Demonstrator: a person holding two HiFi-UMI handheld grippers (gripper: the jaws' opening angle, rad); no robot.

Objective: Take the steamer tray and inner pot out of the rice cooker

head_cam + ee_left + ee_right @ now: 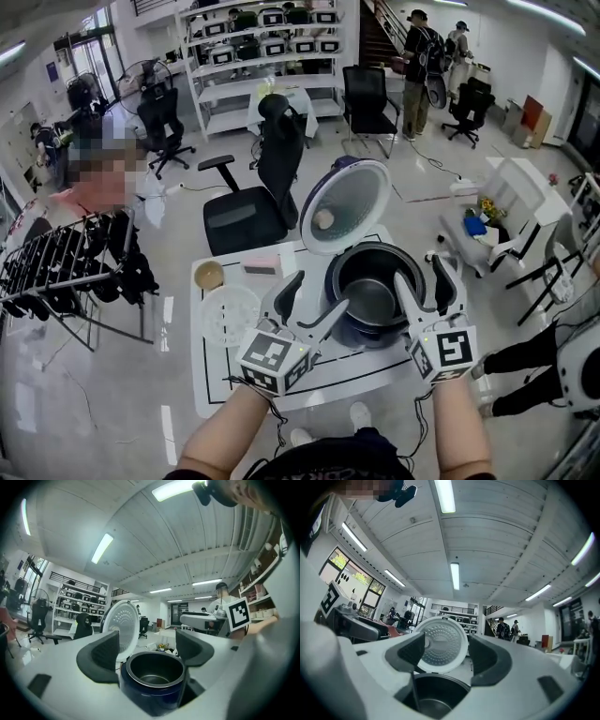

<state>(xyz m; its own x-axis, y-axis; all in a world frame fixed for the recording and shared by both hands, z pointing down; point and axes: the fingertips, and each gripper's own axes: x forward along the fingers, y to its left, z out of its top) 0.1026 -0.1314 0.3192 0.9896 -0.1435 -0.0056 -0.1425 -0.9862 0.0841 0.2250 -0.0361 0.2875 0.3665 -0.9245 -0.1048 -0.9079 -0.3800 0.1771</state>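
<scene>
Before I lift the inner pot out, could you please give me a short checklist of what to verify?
1. Lid raised clear of the opening: ok.
2. Steamer tray out, lying on the table left of the rice cooker: ok.
3. Inner pot seated in the cooker and empty: ok.
4. Left tool open, holding nothing: ok.
5. Right tool open, holding nothing: ok.
6. Either tool's jaws straddling the pot's rim: cannot tell.
</scene>
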